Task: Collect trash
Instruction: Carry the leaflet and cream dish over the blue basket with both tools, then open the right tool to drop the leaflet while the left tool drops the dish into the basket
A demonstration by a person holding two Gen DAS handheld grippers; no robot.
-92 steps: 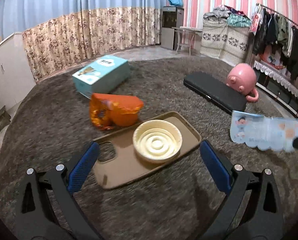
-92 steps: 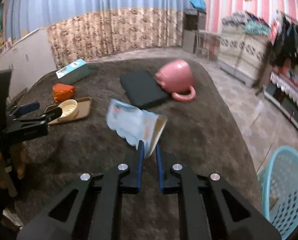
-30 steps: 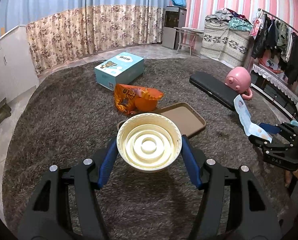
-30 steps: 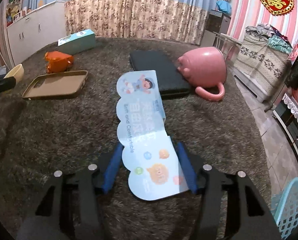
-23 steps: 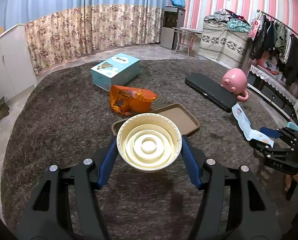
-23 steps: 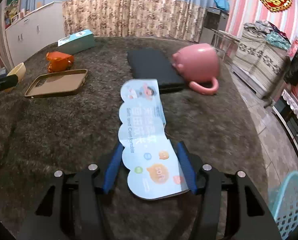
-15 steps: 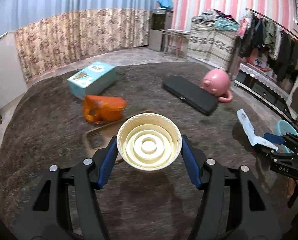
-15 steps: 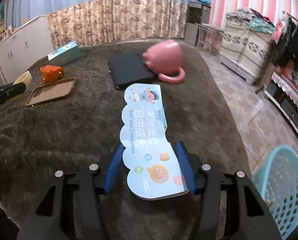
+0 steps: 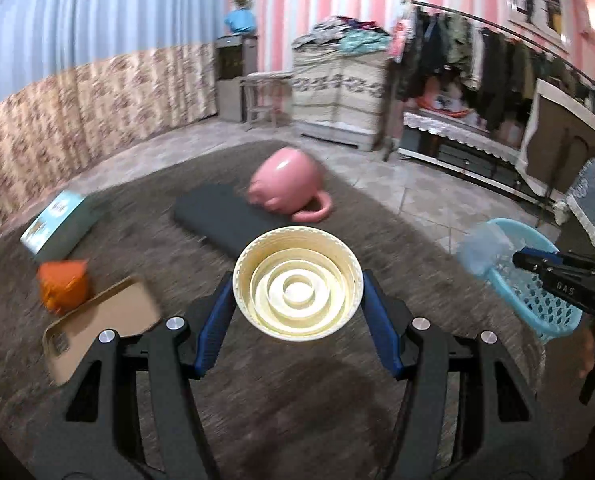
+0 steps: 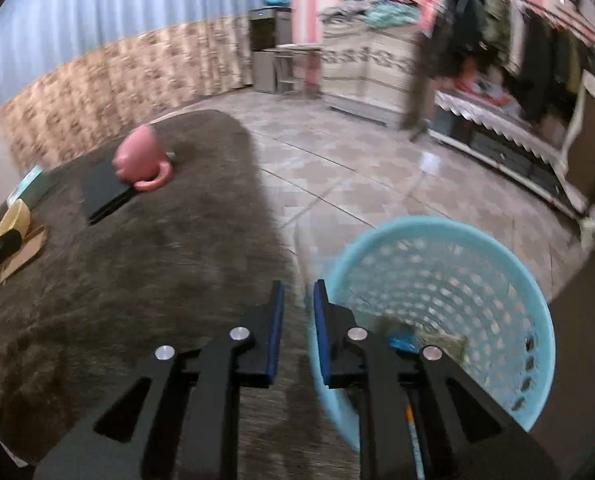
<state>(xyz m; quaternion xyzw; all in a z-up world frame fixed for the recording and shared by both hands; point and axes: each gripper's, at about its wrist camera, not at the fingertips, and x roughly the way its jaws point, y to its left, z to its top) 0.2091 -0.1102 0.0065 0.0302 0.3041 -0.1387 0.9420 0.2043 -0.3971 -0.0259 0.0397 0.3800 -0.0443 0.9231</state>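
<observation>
L gripper [image 9: 296,280], nearest: blue pads clamped on both sides of a cream ribbed bowl [image 9: 297,300], held clear of the brown rug [image 9: 297,400], open face toward the camera.

R gripper [image 10: 299,286]: pads close together w/ a thin gap, nothing seen between them in its own view. It sits over the rug edge, w/ the light-blue mesh basket [image 10: 429,221] touching its 3 o'clock side; a few scraps lie in the basket bottom. From the L wrist view, a blurred pale-blue wrapper [image 9: 482,249] sits right at the R gripper's tip, above the basket rim. Can't tell if it's pinched or loose.

Further out on the rug, L view:
- tan phone case [image 9: 101,320] at 9 o'clock of the bowl
- orange snack bag [image 9: 63,286] just beyond it
- black pad [image 9: 221,220] at 11
- pink mug [image 9: 285,184] at 12, touching the pad's far end
- teal box [image 9: 59,224] at 10, farthest
</observation>
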